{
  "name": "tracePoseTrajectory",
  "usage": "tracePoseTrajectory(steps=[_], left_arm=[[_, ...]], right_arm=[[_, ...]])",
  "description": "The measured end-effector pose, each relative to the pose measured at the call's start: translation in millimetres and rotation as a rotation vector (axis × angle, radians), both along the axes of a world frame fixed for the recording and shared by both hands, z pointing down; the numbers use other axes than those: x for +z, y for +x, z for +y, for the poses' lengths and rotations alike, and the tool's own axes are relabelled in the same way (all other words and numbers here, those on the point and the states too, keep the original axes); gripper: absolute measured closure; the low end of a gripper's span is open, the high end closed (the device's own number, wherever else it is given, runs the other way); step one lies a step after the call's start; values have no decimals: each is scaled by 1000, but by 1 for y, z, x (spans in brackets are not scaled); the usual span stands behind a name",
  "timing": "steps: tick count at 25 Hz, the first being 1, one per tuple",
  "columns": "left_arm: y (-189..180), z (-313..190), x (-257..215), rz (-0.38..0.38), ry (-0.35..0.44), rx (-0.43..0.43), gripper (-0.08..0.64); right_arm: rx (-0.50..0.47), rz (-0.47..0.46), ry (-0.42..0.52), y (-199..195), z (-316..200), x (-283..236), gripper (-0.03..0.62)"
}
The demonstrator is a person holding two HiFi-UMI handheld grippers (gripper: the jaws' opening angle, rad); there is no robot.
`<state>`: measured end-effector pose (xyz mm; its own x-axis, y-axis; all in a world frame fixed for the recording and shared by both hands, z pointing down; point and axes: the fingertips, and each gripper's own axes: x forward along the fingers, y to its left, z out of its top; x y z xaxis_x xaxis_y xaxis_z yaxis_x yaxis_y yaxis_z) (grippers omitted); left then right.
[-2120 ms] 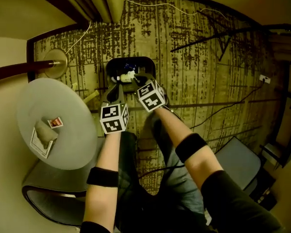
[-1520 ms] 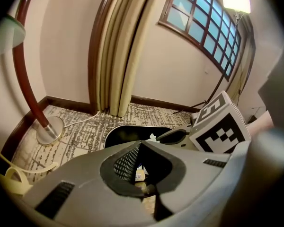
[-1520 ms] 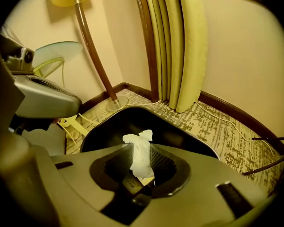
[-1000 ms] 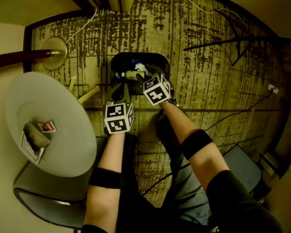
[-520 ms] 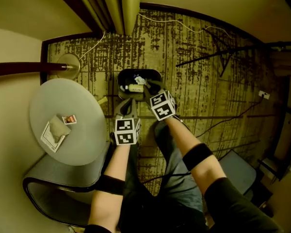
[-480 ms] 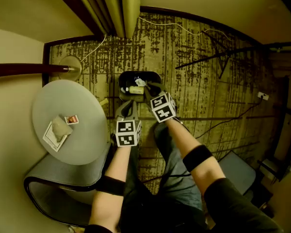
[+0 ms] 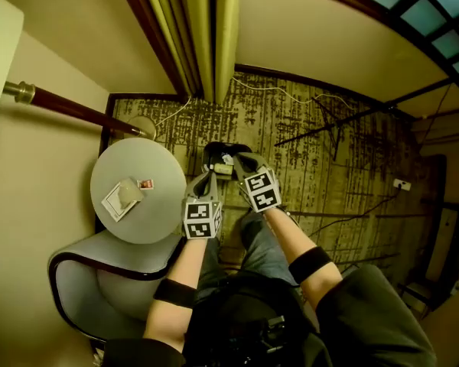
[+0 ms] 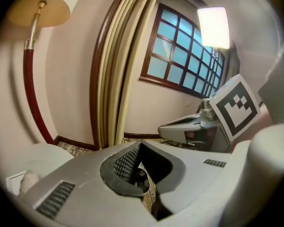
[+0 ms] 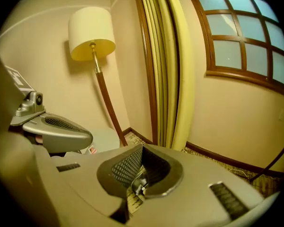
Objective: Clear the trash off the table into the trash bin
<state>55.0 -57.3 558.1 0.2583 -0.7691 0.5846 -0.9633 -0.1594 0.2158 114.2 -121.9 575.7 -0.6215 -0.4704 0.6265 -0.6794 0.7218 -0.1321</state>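
1. Left gripper [image 8: 140, 149]: fingers pressed together, nothing between them.
2. Right gripper [image 9: 141, 150]: fingers have just been closing and now meet, with nothing between them.
3. Position of both: held side by side in front of the person and apart from each other. The tips point far and downward, and each marker cube sits on the near end.
4. Trash bin [image 7: 212, 150]: dark, standing on the carpet [image 7: 336, 151]. In the head view it is just beyond the two sets of fingers. White scraps [image 7: 225, 167] lie inside it.
5. Tabletop [image 7: 157, 209]: round and grey, to the left of the grippers.
6. Trash on the tabletop: a crumpled wad [image 7: 125, 193] resting on a white sheet [image 7: 112, 205]. A small red-and-white packet [image 7: 144, 183] lies just right of the wad, apart from it.
7. Chair [image 7: 99, 277]: grey with a dark rim, at near left. Its seat reaches under the tabletop's near edge.
8. Floor lamp [image 7: 73, 106]: dark red pole with its base on the carpet at the tabletop's far edge.
9. Curtain [image 7: 206, 29]: yellow-green folds on the far wall, beyond the trash bin.
10. Window [image 7: 417, 10]: paned, at far right.
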Motion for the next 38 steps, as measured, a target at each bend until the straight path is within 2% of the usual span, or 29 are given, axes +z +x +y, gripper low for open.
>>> tracePoseTrajectory(steps=[3,7,14,20,24,30,35,38], left_arm=[[-17,9,-31,-20,30,-34,556],[-56,34,-51,-52,37,-126,556],[-137,96,-73,-85,39,-322,556],[-215,175,-86,-117,41,-501,556],[-255,220,-88,-131,49,-599,556],[-279,262,-77,-128,39,-670,556],[-282,273,-68,-116,31,-651,556],[-288,282,-58,-108,24,-670,556]], right_arm=[[-33,-11,32,-4,5,-23,592],[-126,-26,47,-37,20,-47,592],[-338,-73,62,-129,69,-74,592],[-568,-108,67,-223,154,-96,592],[-693,-109,73,-266,202,-99,592],[-775,-89,67,-291,238,-91,592],[-789,-60,59,-299,251,-73,592],[-782,-50,55,-302,255,-68,592]])
